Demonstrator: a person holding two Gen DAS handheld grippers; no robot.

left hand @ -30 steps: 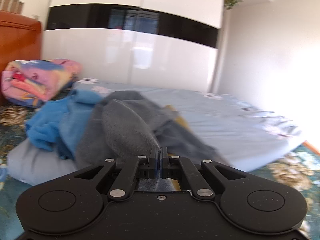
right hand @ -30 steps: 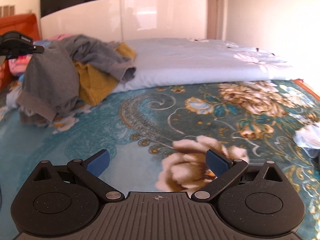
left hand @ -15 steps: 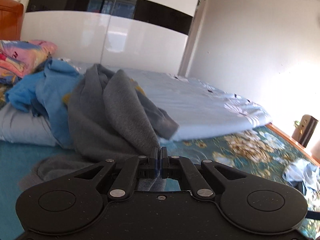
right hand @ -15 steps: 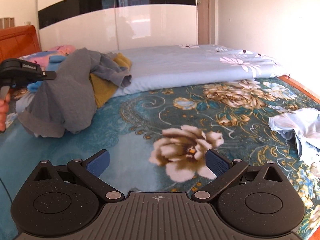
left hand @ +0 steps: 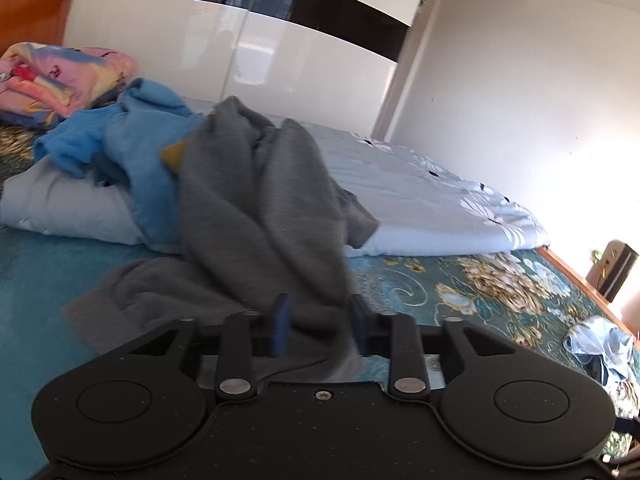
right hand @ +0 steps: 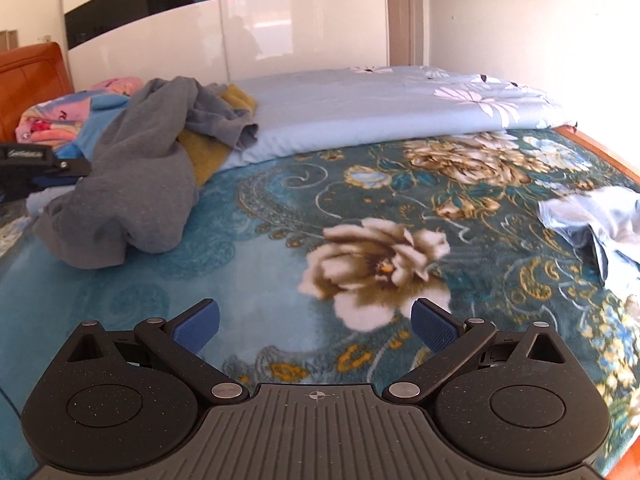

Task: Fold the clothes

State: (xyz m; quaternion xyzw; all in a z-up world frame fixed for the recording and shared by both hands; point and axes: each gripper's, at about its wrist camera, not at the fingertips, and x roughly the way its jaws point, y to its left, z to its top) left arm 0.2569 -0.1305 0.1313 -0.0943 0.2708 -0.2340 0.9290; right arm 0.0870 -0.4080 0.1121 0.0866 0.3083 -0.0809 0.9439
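Left gripper (left hand: 320,324) just unclamped, gray sweater (left hand: 256,216) slack between my fingers. Right gripper (right hand: 316,326) spread, empty. Sweater dragged onto blanket (right hand: 280,280); spread next.

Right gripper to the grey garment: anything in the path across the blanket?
Nothing visible. The right gripper is open over bare floral blanket, and the stretch from it to the grey garment at its left holds no object. The left gripper stands at the garment's far side, jaws parted around the cloth.
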